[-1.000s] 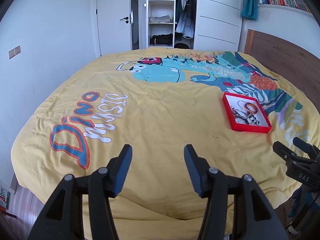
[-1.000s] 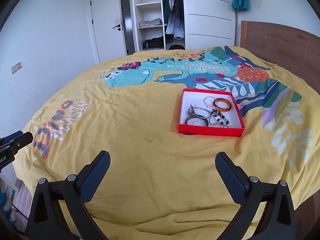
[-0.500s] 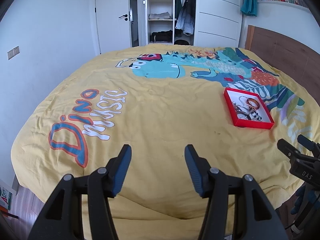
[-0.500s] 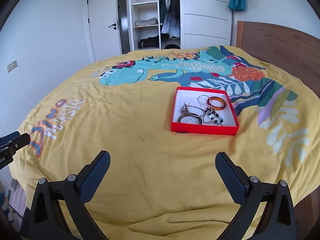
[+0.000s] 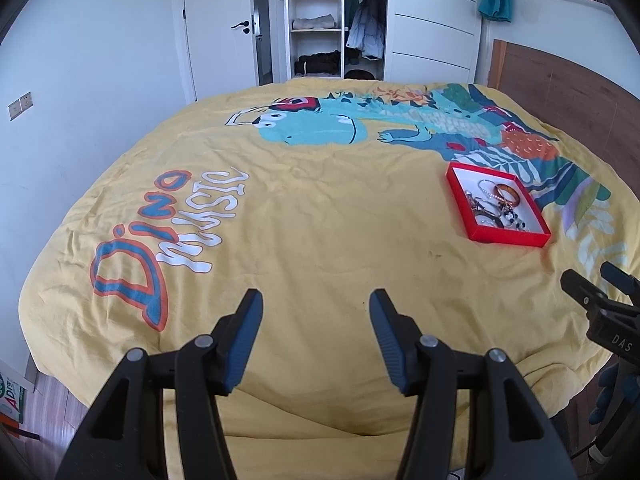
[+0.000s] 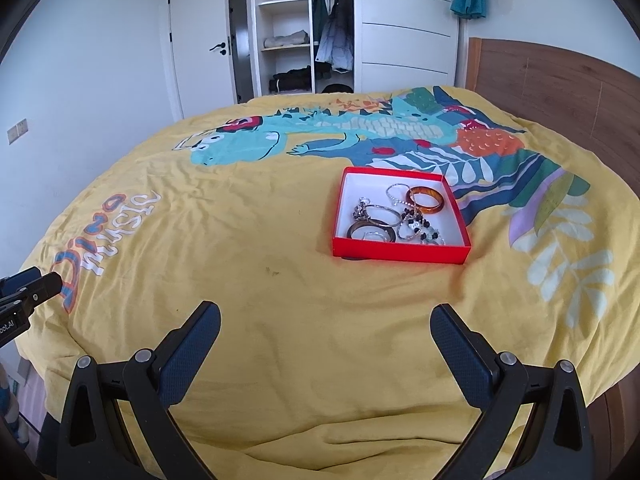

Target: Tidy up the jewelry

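A shallow red tray with a white inside lies on the yellow bedspread; it also shows in the left wrist view. In it lie an amber bangle, silver rings and bracelets and a black-and-white bead bracelet. My right gripper is wide open and empty, near the bed's front edge, short of the tray. My left gripper is open and empty, over the bed's front edge, well left of the tray.
A wooden headboard runs along the right. An open wardrobe and a white door stand beyond the bed. The other gripper shows at the edge of each view: the right one, the left one.
Both views have tilted and shifted slightly; the tray sits a little lower and nearer the centre in the right wrist view. Both grippers stay open and empty.
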